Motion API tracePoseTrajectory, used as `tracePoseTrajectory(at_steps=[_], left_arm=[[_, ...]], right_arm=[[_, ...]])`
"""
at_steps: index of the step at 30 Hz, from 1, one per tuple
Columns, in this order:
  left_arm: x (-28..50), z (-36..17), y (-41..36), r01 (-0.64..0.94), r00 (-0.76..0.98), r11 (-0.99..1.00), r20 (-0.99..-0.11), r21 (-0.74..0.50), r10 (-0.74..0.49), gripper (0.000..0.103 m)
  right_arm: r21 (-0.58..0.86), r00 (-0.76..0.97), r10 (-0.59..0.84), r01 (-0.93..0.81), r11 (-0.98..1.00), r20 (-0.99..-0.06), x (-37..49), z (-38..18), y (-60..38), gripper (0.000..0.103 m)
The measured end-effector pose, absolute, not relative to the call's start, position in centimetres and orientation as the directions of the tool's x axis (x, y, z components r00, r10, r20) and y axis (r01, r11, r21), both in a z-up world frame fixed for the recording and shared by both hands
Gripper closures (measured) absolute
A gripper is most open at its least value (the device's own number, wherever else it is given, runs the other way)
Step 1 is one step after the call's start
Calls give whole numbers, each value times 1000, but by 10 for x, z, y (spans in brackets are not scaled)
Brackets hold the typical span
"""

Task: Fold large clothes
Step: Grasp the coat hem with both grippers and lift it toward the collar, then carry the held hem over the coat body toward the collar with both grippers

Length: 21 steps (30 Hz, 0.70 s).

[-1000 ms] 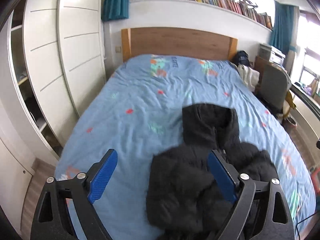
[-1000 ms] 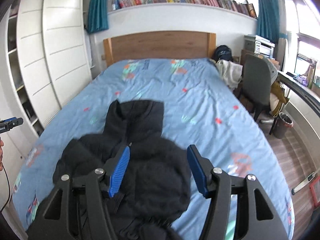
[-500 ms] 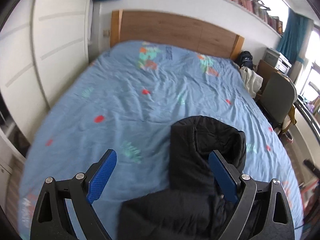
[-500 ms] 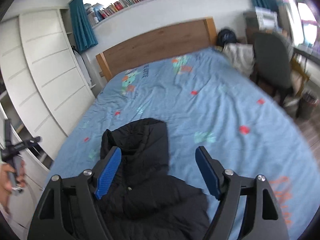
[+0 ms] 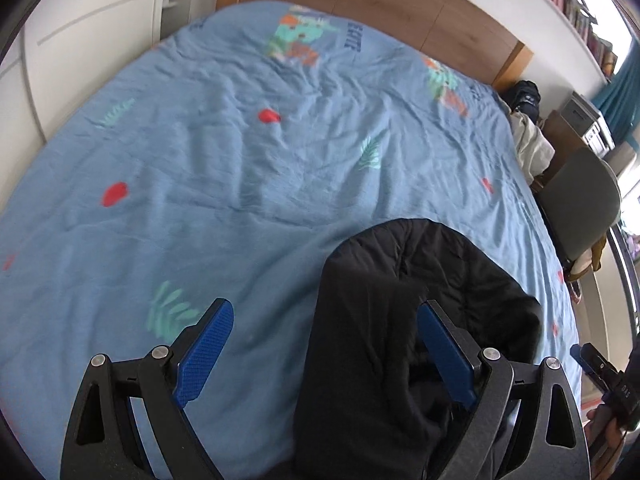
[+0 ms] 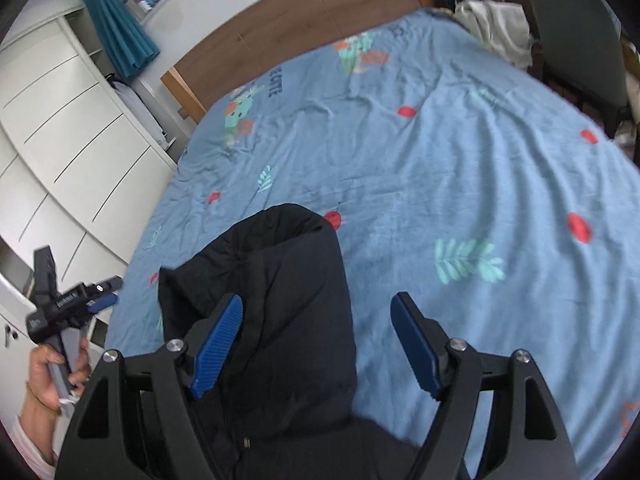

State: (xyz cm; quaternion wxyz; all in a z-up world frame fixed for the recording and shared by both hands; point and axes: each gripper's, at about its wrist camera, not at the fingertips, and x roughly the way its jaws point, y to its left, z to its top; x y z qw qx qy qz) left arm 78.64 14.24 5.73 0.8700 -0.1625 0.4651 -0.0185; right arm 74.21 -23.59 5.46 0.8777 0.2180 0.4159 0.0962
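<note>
Left gripper [image 5: 322,346] hangs released, right gripper [image 6: 316,338] spread too, nothing pinched. Below them the black jacket [image 6: 280,300] lies on the near part of the bed [image 5: 240,168], hood pointing far. Best bet: pinch each hood corner, pull flat. Chair [image 5: 576,208] stands right, well clear.

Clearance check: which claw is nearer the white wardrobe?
Left. Left claw sits by the bed edge next to the wardrobe; right claw is farther in, over the black jacket.
</note>
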Motion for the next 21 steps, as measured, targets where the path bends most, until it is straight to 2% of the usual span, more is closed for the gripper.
tracePoseTrajectory(at_steps=[8, 11, 15, 17, 18, 19, 20, 21], left_arm=[[827, 5, 142, -100, 554, 879, -760, -466, -340, 13], [836, -11, 139, -105, 539, 865, -759, -490, -365, 22], [845, -35, 127, -116, 481, 857, -783, -503, -394, 42], [847, -40, 121, -117, 465, 866, -797, -486, -384, 47], [846, -42, 119, -116, 461, 870, -802, -478, -379, 54], [845, -43, 117, -116, 457, 876, -808, -469, -372, 66], [844, -43, 117, -121, 451, 884, -818, -452, -356, 73], [843, -43, 117, -125, 445, 891, -827, -437, -344, 83]], right_arm=[[555, 598, 451, -13, 832, -662, 818, 7, -223, 27], [541, 559, 461, -27, 841, -689, 833, -9, -210, 27], [531, 531, 461, -23, 847, -711, 845, -29, -198, 27], [531, 522, 455, -5, 847, -722, 849, -37, -197, 28], [524, 517, 448, 0, 852, -729, 850, -39, -197, 28], [506, 510, 436, 0, 862, -742, 852, -41, -195, 39], [487, 504, 422, -3, 873, -754, 852, -41, -194, 59], [471, 500, 407, 1, 882, -764, 852, -40, -193, 65]])
